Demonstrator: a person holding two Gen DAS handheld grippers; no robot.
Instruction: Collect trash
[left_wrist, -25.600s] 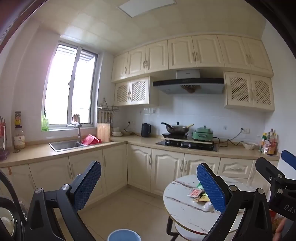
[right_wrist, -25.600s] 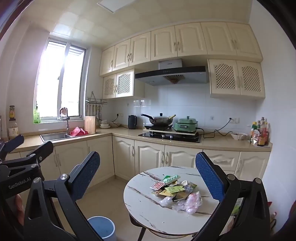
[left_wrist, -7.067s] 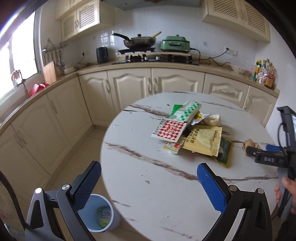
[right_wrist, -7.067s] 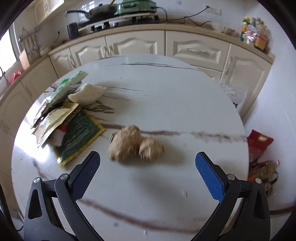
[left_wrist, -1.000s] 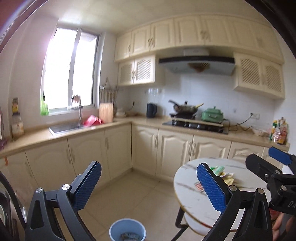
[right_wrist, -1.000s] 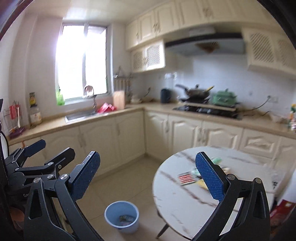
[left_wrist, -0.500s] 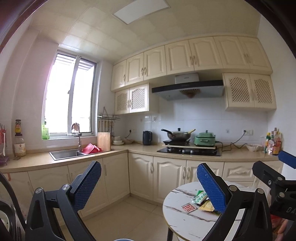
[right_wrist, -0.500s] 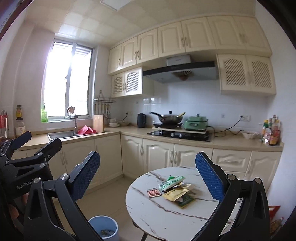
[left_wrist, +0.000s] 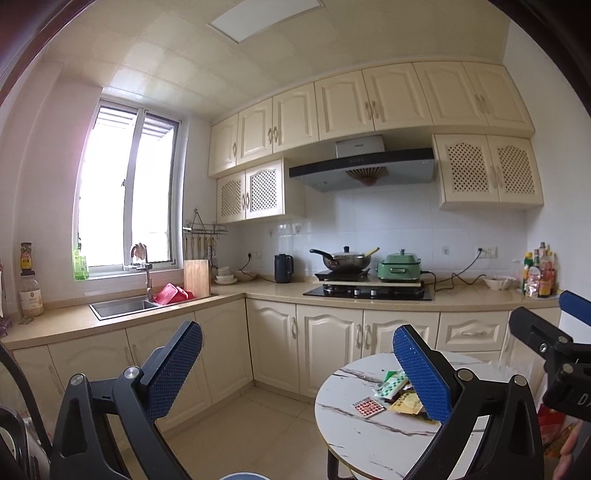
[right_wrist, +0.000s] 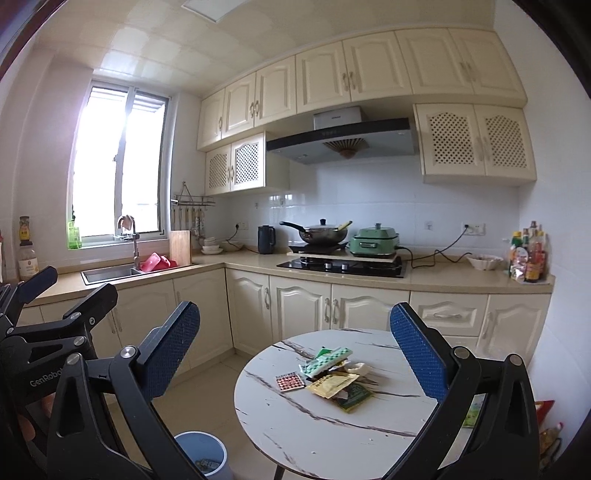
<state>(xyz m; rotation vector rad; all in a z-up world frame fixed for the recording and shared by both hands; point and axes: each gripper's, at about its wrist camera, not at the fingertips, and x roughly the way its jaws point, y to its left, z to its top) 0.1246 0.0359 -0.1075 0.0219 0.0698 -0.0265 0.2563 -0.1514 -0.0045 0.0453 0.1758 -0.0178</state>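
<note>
Nearest the cameras, the left gripper (left_wrist: 297, 369) and the right gripper (right_wrist: 295, 347) are both held up in the air with their jaws wide apart and nothing between the blue pads. Just below the right gripper, a blue trash bin (right_wrist: 201, 456) stands on the floor beside the round marble table (right_wrist: 332, 432). On the tabletop lies a small heap of wrappers (right_wrist: 334, 380), with a red-checked packet (right_wrist: 290, 381) just beside it. Beyond the table, cream cabinets (right_wrist: 306, 306) run under the counter, which carries a wok (right_wrist: 321, 232), a green cooker (right_wrist: 375, 236) and a sink (right_wrist: 110, 274).
</note>
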